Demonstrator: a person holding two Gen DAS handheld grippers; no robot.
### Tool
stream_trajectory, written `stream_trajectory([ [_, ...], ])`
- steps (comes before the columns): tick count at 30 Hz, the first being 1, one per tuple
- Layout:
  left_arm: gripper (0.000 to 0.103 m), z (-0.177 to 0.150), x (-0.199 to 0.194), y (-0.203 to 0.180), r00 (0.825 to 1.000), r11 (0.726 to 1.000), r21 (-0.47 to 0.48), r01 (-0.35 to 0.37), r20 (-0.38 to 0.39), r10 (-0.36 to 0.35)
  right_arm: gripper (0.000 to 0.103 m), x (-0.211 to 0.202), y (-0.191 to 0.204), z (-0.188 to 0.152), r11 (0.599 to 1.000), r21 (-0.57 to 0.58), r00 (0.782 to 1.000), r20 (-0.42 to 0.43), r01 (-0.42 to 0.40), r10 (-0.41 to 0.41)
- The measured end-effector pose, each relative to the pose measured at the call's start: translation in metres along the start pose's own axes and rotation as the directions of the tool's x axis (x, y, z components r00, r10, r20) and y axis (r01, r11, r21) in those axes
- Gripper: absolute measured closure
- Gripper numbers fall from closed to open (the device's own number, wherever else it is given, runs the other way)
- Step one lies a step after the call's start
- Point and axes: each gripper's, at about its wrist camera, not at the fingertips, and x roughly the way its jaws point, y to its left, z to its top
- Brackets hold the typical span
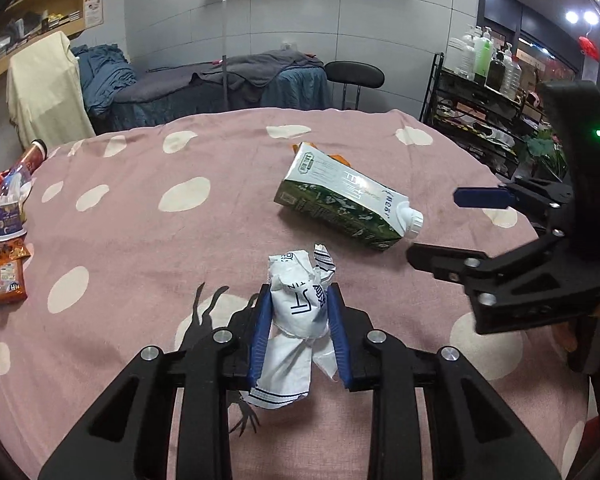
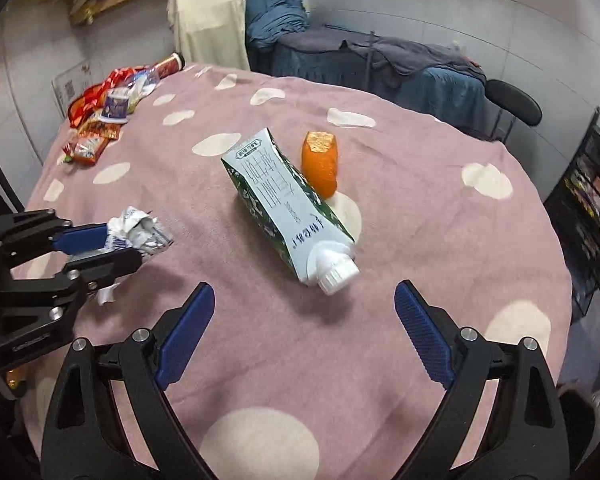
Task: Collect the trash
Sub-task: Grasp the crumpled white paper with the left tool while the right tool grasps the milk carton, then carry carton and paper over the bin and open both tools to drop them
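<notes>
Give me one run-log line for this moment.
left gripper: shut on crumpled wrapper | right gripper: open, empty, facing carton | orange peel: behind carton | trash pile: far table edge

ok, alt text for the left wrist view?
The left gripper is shut on a crumpled white wrapper over a pink spotted tablecloth. Beyond it a milk carton lies on its side, with the open right gripper alongside.

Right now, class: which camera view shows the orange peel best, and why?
The right wrist view: the orange peel stands in full sight behind the lying milk carton. In the left wrist view the carton hides nearly all of it; only an orange sliver shows.
</notes>
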Motion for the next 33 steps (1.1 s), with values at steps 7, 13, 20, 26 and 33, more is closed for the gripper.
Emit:
stream_trajectory([
  [7,0.075,-0.005,0.005,0.004,1.0,1.0,-0.02,0.005,-0.016,-0.005,0.037,0.055,0.015,0.03,0.981,-0.188,0.999,-0.025,0.043,-0.049],
  [13,0.075,-0.005,0.007,0.004,1.0,1.0,-0.023,0.015,-0.018,-0.015,0.051,0.05,0.003,0.025,0.994,-0.113,1.0,-0.029,-0.003,-0.001],
  [20,0.075,-0.004,0.006,-0.005,0.998,0.997,-0.024,0.067,-0.009,-0.067,0.051,-0.012,-0.024,-0.002,0.997,0.079,0.998,0.058,0.004,-0.008],
  [26,0.075,-0.001,0.001,-0.027,0.993,0.993,0.007,0.12,0.01,-0.12,0.051,-0.056,-0.054,-0.043,0.969,0.243,0.995,0.086,0.037,-0.059],
  [33,0.075,0.003,-0.003,-0.06,0.978,0.978,0.043,0.205,0.021,-0.206,0.051,-0.1,-0.084,-0.089,0.921,0.374,0.981,0.11,0.11,-0.162],
])
